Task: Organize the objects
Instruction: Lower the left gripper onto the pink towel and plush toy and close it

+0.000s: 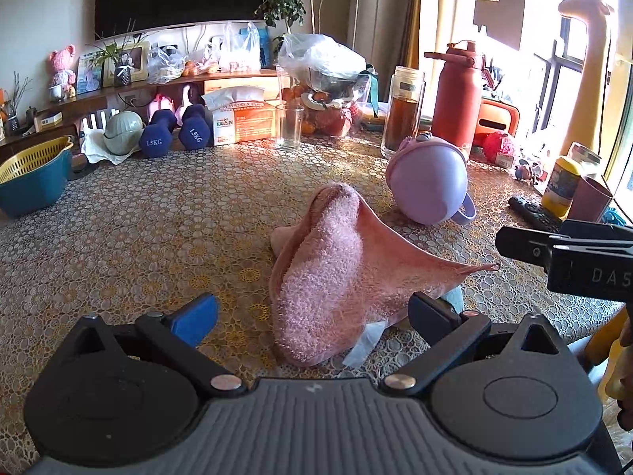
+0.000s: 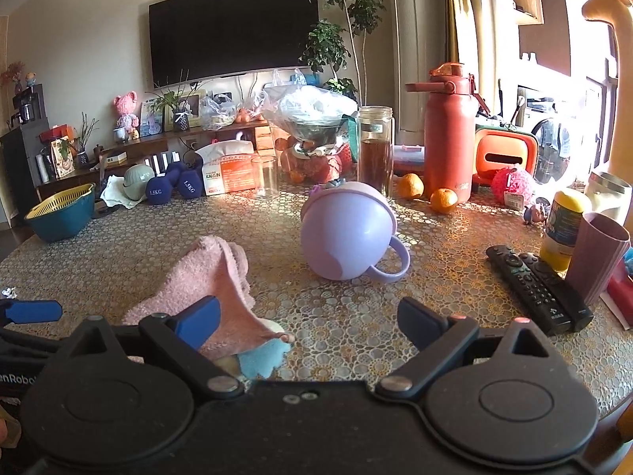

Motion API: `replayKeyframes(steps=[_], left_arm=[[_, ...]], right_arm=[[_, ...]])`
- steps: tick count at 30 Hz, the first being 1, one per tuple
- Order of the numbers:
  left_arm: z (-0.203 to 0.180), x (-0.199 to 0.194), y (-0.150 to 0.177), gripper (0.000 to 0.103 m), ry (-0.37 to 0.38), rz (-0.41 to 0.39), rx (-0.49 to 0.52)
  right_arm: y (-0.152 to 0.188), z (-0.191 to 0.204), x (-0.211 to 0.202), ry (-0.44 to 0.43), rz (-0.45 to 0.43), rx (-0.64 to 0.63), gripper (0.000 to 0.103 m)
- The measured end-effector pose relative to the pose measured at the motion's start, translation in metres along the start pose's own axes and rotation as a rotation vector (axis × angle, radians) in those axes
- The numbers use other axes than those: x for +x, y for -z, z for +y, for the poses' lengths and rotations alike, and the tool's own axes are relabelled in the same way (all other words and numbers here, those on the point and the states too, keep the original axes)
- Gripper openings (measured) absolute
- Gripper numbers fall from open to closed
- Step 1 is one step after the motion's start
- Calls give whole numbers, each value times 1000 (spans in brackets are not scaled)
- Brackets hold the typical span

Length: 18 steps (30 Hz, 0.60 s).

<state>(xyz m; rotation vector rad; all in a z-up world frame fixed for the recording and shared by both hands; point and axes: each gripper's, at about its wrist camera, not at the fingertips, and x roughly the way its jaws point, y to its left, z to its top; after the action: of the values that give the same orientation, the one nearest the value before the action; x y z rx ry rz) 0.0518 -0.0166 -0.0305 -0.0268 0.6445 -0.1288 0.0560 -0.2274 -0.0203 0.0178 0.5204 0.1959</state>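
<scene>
A pink fluffy towel (image 1: 324, 273) lies crumpled on the patterned table (image 1: 138, 237), with a light blue item (image 1: 455, 297) under its near edge. My left gripper (image 1: 316, 312) is open, its jaws on either side of the towel's near end. My right gripper (image 2: 308, 320) is open and empty; the towel (image 2: 205, 277) and the blue item (image 2: 263, 358) lie by its left finger. A purple round cup (image 2: 348, 233) lies on its side beyond. The right gripper also shows at the right edge of the left wrist view (image 1: 569, 253).
A black remote (image 2: 538, 289), mauve tumbler (image 2: 601, 257) and yellow bottle (image 2: 563, 229) sit at the right. A red flask (image 2: 449, 138), jar (image 2: 374, 150), oranges (image 2: 443, 200), glass (image 2: 265, 176), tissue box (image 2: 229, 172), dumbbells (image 2: 174, 188) and a teal-and-yellow basket (image 2: 63, 213) line the far side.
</scene>
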Motion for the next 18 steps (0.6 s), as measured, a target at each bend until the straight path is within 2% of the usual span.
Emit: replayKeyframes(steps=[5,18], left_arm=[[-17,26,-7,103,55,48,14],[-77,75,-4,103,94,104,275]], right_arm=[[-7,-17,12,30,1,-5,96],[-7,-51,31,62,26,26,96]])
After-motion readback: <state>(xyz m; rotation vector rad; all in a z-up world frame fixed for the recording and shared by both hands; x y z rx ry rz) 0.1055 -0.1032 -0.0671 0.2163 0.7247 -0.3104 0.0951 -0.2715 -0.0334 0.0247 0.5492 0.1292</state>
